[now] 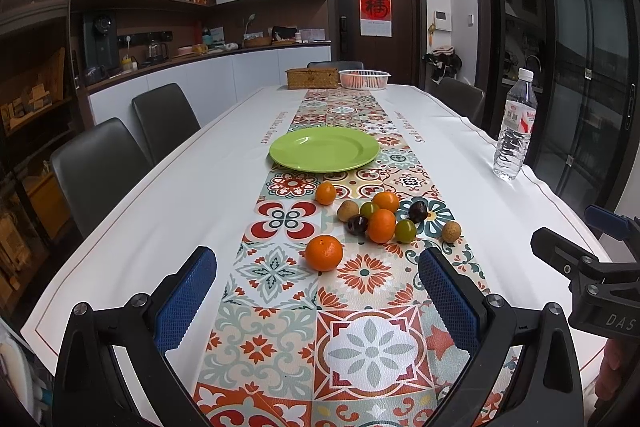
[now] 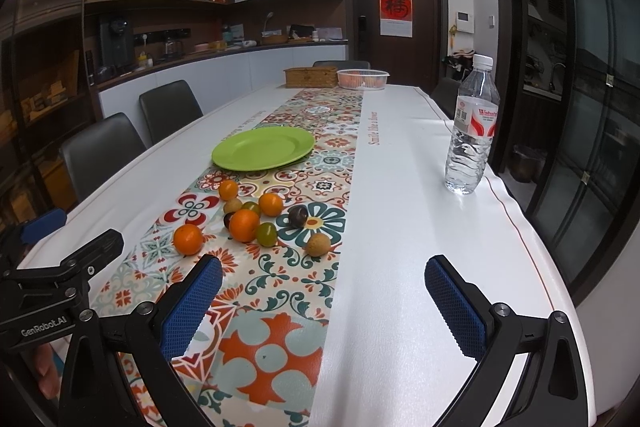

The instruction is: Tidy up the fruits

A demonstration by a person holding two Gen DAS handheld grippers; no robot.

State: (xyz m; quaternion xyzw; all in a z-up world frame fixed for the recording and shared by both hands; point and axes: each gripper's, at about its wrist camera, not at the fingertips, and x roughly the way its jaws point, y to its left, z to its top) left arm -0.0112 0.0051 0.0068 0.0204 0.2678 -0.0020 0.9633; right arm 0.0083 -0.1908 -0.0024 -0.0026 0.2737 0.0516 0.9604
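A pile of small fruits lies on the patterned runner: several oranges, with the nearest orange (image 1: 324, 252) (image 2: 188, 239) apart at the front, two green fruits (image 1: 405, 230), dark plums (image 1: 357, 225) (image 2: 298, 216) and tan longans (image 1: 451, 231) (image 2: 318, 244). An empty green plate (image 1: 324, 149) (image 2: 263, 148) sits beyond them. My left gripper (image 1: 318, 291) is open and empty, just short of the nearest orange. My right gripper (image 2: 324, 295) is open and empty, to the right of the fruits over the white cloth; it also shows in the left wrist view (image 1: 576, 259).
A water bottle (image 1: 515, 125) (image 2: 472, 125) stands near the table's right edge. A wicker box (image 1: 312, 78) and a white basket (image 1: 364, 79) sit at the far end. Dark chairs (image 1: 96, 167) line the left side.
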